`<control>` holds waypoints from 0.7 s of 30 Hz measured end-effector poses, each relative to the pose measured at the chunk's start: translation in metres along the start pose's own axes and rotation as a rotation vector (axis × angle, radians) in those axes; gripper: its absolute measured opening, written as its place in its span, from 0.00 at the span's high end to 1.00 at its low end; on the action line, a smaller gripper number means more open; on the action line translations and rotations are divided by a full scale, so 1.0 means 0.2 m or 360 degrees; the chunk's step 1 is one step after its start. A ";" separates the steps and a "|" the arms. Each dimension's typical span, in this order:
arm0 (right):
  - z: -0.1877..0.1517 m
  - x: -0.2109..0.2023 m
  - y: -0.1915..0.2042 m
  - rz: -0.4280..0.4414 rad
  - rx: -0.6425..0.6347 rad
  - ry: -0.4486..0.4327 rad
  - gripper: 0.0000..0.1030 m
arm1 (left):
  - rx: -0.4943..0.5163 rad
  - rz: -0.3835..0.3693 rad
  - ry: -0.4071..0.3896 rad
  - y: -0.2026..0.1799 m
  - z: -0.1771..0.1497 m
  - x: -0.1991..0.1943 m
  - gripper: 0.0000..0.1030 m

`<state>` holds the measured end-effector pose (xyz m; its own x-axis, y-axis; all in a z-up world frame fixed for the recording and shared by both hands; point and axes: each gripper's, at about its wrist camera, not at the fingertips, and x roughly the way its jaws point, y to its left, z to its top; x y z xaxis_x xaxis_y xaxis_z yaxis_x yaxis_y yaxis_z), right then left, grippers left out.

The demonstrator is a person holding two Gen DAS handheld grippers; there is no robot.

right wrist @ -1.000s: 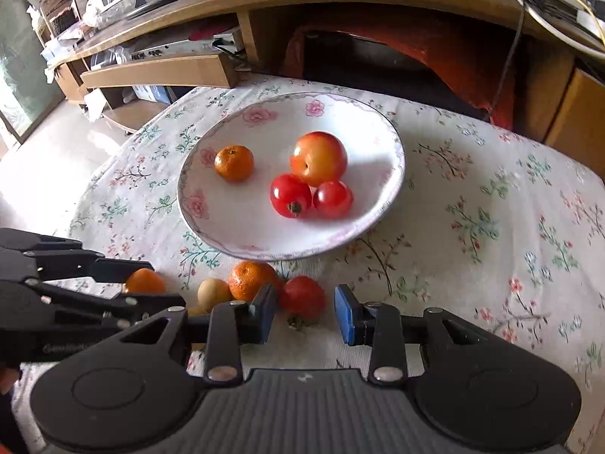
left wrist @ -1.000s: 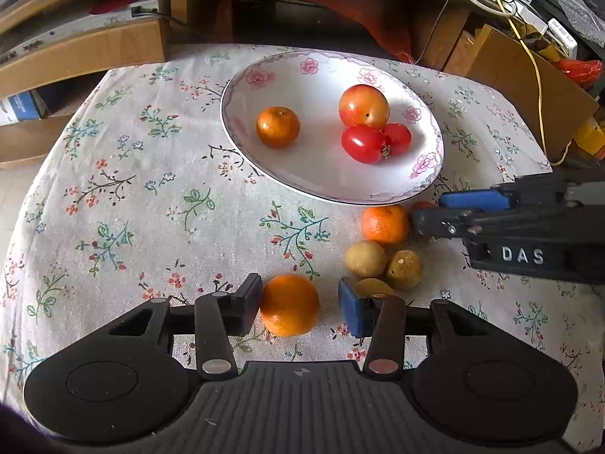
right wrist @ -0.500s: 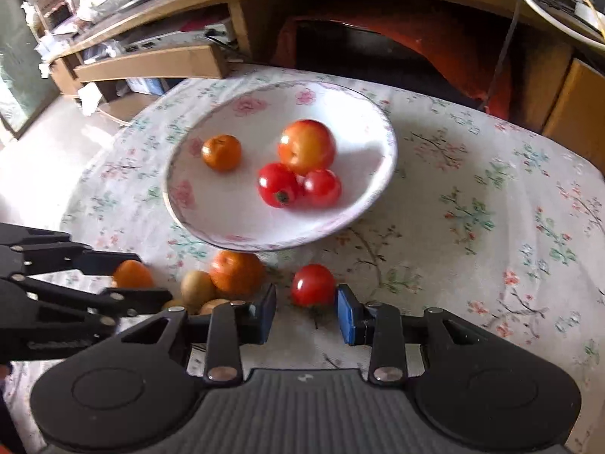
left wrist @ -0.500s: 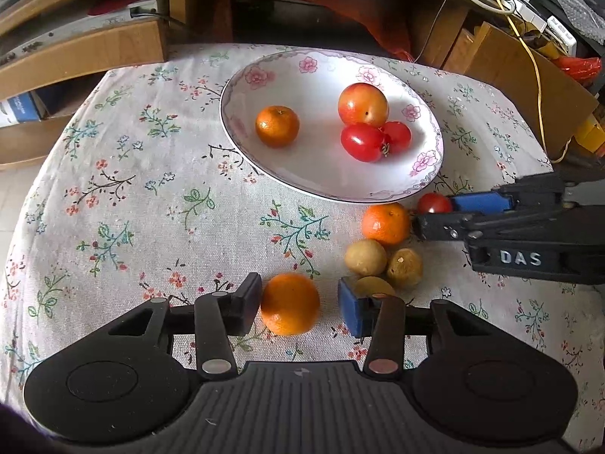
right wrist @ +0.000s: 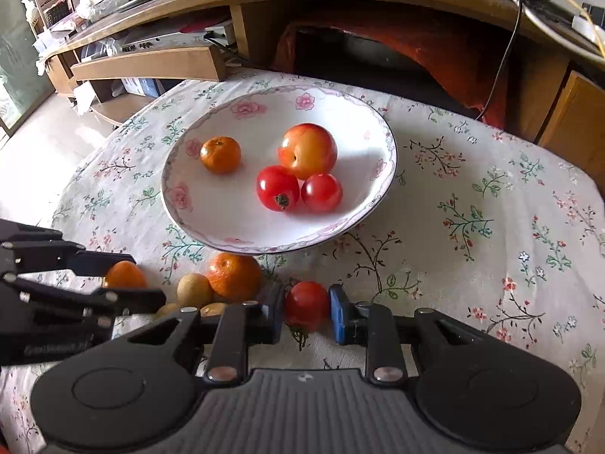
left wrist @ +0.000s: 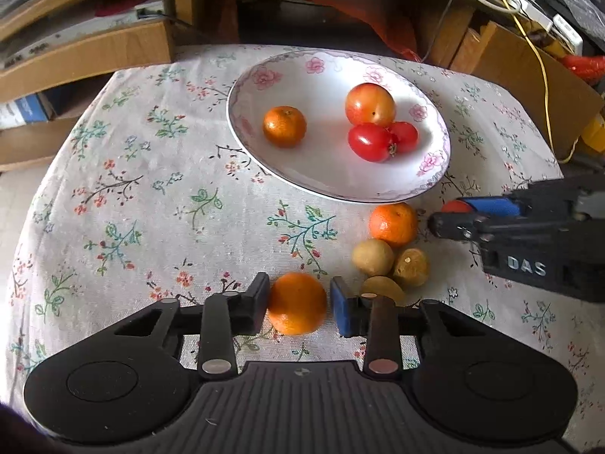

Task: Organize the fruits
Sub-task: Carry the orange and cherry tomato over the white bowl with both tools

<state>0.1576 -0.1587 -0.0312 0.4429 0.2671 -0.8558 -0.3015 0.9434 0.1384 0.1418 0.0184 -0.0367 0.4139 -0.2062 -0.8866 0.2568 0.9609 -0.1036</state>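
Left gripper [left wrist: 298,304]: jaws closing around orange [left wrist: 297,302] on bench [left wrist: 151,208]. Right gripper [right wrist: 306,316]: jaws pinching tomato [right wrist: 306,304] near plate [right wrist: 189,204].

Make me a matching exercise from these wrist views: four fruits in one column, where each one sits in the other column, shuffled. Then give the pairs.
Things
1. peach
2. large orange
3. loose tomato
4. tan fruits

Places
A. between the right gripper's fingers, on the cloth
B. in the plate, touching two tomatoes
C. clustered on the cloth beside a mandarin, outside the plate
D. between the left gripper's closing jaws, on the cloth

Pairs: 1-B, 2-D, 3-A, 4-C
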 end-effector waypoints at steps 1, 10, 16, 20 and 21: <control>0.00 -0.01 0.00 0.0000 0.0002 -0.0002 0.76 | -0.0002 0.0004 0.0001 0.00 0.00 0.00 0.61; -0.03 -0.20 0.02 -0.0043 0.0010 -0.0053 0.76 | 0.0037 0.0070 -0.0005 -0.05 -0.02 0.00 0.61; -0.11 -0.34 0.04 -0.0087 0.0016 -0.0076 0.76 | 0.0063 0.0036 -0.0034 -0.12 -0.06 -0.07 0.62; -0.16 -0.44 0.06 -0.0111 0.0038 -0.0110 0.76 | 0.0047 0.0011 -0.0083 -0.15 -0.07 -0.18 0.62; -0.17 -0.47 0.07 -0.0121 0.0042 -0.0120 0.76 | 0.0038 0.0006 -0.0096 -0.17 -0.07 -0.20 0.62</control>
<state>0.0832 -0.1776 0.0352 0.5264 0.2075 -0.8245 -0.2424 0.9661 0.0883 0.1047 -0.0026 -0.0043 0.4664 -0.2142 -0.8582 0.2754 0.9572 -0.0893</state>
